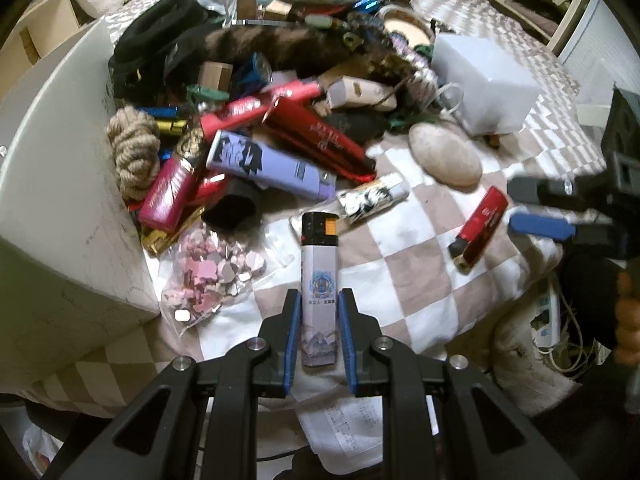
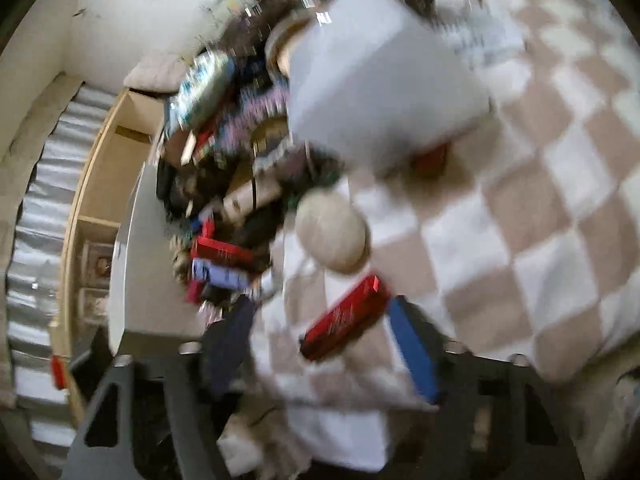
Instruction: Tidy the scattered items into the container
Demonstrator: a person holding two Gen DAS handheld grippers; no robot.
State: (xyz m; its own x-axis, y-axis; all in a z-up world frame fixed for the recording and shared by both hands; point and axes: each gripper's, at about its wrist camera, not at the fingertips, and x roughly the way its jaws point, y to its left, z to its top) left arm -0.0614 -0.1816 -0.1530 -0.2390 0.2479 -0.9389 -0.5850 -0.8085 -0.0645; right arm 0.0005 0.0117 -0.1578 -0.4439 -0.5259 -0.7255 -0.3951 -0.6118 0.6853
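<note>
My left gripper (image 1: 319,300) is shut on a pale lavender lighter (image 1: 319,280) with a black cap, held above the checked blanket. A red lighter (image 1: 478,227) lies on the blanket at the right, just left of my right gripper (image 1: 528,208), whose blue-padded fingers (image 1: 540,227) stand apart. In the blurred right wrist view the right gripper (image 2: 324,340) is open around that red lighter (image 2: 344,318). A white container (image 1: 60,200) stands at the left. A heap of lighters, rope and trinkets (image 1: 256,120) lies beside it.
A beige oval stone (image 1: 444,156) and a white box (image 1: 484,84) lie on the blanket behind the red lighter. A bag of pink chips (image 1: 212,276) sits by the container. A black-and-white lighter (image 1: 372,198) lies mid-blanket. A power strip (image 1: 548,316) hangs off the right edge.
</note>
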